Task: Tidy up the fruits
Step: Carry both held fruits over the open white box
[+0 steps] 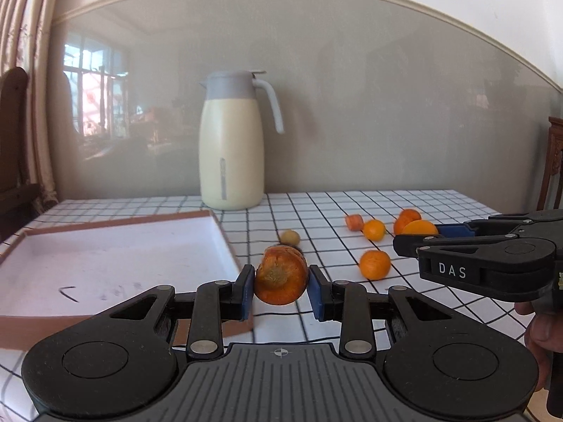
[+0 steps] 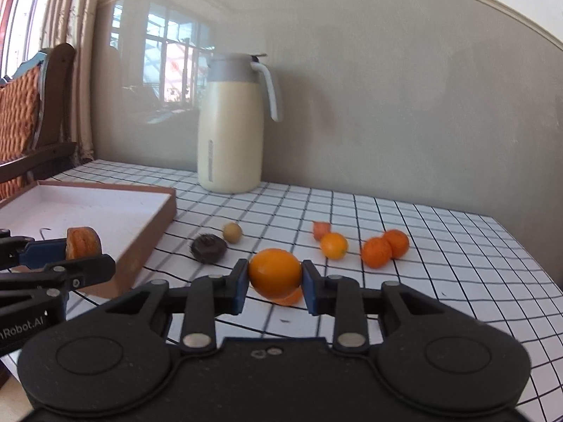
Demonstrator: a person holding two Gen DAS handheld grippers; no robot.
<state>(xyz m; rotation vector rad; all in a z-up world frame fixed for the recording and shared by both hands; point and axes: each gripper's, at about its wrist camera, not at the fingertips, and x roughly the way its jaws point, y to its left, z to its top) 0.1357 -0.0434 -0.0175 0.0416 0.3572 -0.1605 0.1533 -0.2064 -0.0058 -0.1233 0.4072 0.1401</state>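
Observation:
My left gripper [image 1: 280,283] is shut on a carrot chunk [image 1: 280,274], held above the table by the right edge of the white tray [image 1: 105,260]. It also shows in the right wrist view [image 2: 82,244]. My right gripper [image 2: 273,281] is shut on a smooth orange fruit [image 2: 275,273], lifted over the cloth; it shows in the left wrist view [image 1: 420,228] too. On the table lie several small oranges [image 2: 376,252], a kumquat [image 2: 333,245], a small orange piece [image 2: 320,229], a tan round fruit [image 2: 232,232] and a dark brown fruit [image 2: 208,248].
A cream thermos jug [image 2: 230,130] stands at the back by the wall. The tray [image 2: 88,207] has a brown rim and lies at the left. Checked tablecloth [image 2: 440,281] covers the table. A wooden chair [image 2: 31,112] stands at the far left.

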